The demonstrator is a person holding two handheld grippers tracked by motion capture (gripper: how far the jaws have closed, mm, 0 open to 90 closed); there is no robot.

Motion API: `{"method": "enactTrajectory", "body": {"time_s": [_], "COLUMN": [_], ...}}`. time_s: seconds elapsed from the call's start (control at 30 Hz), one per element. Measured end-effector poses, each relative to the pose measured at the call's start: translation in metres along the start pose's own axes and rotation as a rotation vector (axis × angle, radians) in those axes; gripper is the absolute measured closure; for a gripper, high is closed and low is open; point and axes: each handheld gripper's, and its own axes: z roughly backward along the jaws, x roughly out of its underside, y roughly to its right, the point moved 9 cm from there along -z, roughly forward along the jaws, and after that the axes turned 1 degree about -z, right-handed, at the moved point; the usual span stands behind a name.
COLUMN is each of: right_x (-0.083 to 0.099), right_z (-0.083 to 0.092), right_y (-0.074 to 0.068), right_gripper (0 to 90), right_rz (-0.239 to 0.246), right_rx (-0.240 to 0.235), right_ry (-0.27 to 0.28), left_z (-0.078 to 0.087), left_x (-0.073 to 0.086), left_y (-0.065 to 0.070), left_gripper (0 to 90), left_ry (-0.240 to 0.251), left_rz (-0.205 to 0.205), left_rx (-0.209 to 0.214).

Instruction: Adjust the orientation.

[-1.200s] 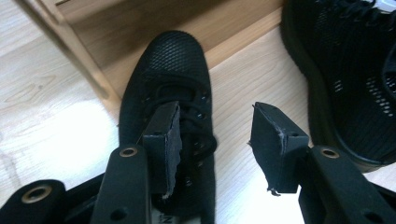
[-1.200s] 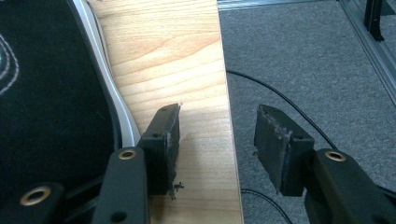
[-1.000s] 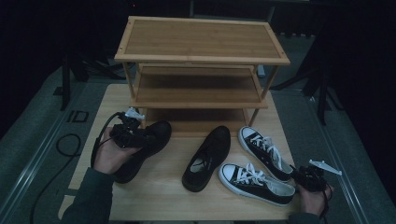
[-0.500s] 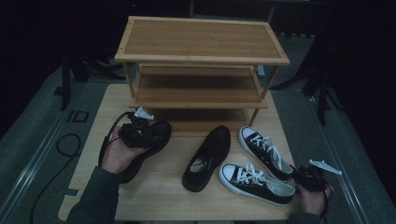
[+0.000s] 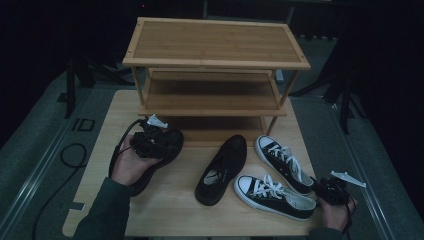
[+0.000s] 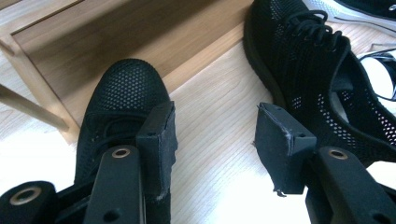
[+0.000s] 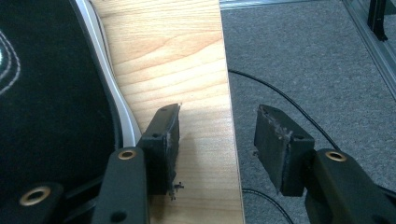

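L gripper (image 5: 159,135) shifted fwd over mesh shoe (image 6: 122,100).

A dim lab or recording studio, not a home: a pale wooden table (image 5: 165,210) stands on grey carpet (image 7: 308,56) with metal floor rails (image 5: 35,175), black stands (image 5: 345,100) and loose cables (image 5: 70,155). A bamboo 3-shelf rack (image 5: 215,55) sits on it.

Bare table strip (image 6: 219,116) between the two black mesh shoes (image 6: 123,98) (image 6: 322,70), shoe rack (image 5: 215,75) barring the far end.
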Motion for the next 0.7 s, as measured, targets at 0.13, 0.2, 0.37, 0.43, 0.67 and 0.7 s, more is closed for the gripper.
{"method": "enactTrajectory", "body": {"time_s": [0.13, 0.2, 0.37, 0.43, 0.67, 0.7], "right_x": [0.0, 0.0, 0.0, 0.0, 0.0, 0.0], "right_z": [0.0, 0.0, 0.0, 0.0, 0.0, 0.0], "right_y": [0.0, 0.0, 0.0, 0.0, 0.0, 0.0], "right_gripper": [49.9, 49.9, 50.1, 49.9, 49.6, 49.6], "right_rz": [0.0, 0.001, 0.002, 0.002, 0.001, 0.001], "right_rx": [-0.001, -0.002, -0.003, -0.003, -0.002, -0.002], "right_ry": [0.0, 0.0, -0.001, -0.001, -0.002, -0.002], "left_z": [-0.003, -0.005, -0.007, -0.008, -0.012, -0.013], "left_x": [-0.003, -0.005, -0.008, -0.009, -0.011, -0.011], "left_y": [0.005, 0.008, 0.012, 0.014, 0.019, 0.02], "left_gripper": [48.9, 48.8, 48.3, 48.2, 48.2, 48.2], "left_ry": [0.003, 0.001, -0.004, -0.003, -0.007, -0.009], "left_rz": [-0.002, -0.01, -0.022, -0.019, -0.026, -0.029], "left_rx": [0.011, 0.015, 0.02, 0.024, 0.034, 0.035]}}
